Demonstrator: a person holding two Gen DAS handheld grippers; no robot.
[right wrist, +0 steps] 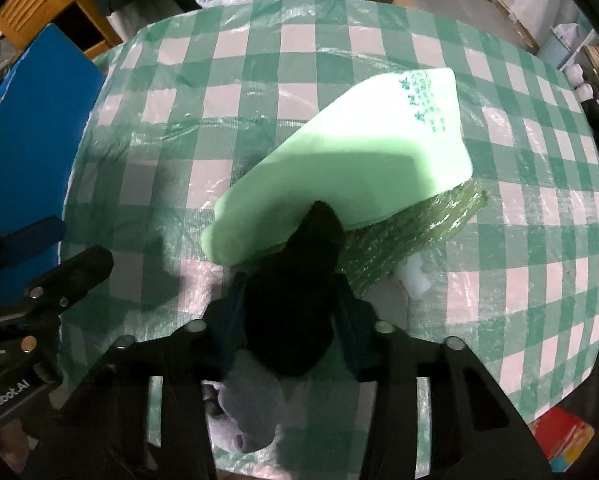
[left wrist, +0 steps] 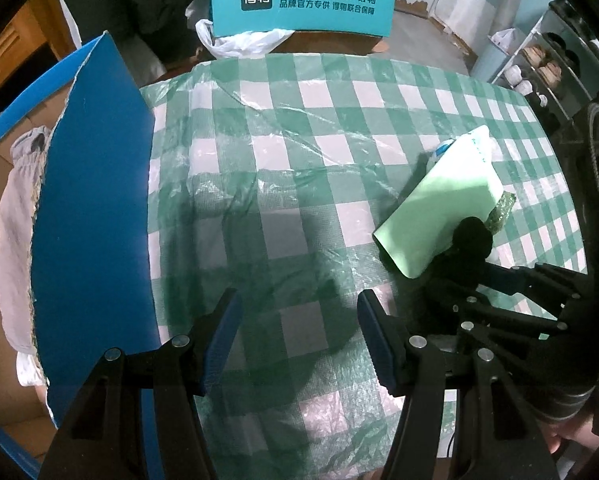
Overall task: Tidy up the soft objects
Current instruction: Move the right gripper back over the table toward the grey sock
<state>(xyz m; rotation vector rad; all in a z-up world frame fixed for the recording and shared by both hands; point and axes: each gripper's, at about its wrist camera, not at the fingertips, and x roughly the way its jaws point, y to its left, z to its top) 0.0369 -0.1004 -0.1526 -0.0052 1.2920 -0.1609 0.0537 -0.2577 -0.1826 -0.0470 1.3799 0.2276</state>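
Observation:
My right gripper is shut on a black and grey plush toy; the toy's black part sticks out forward and its grey part hangs toward the camera. It shows in the left wrist view at the right. Just ahead lies a light green soft pack over a green glittery sponge on the checked tablecloth. My left gripper is open and empty above the cloth. A cardboard box with a blue flap at the left holds a grey cloth.
A teal printed box and a white plastic bag stand beyond the table's far edge. A small white block lies next to the sponge. Shelves with jars stand at the far right. A red item lies below the table's right edge.

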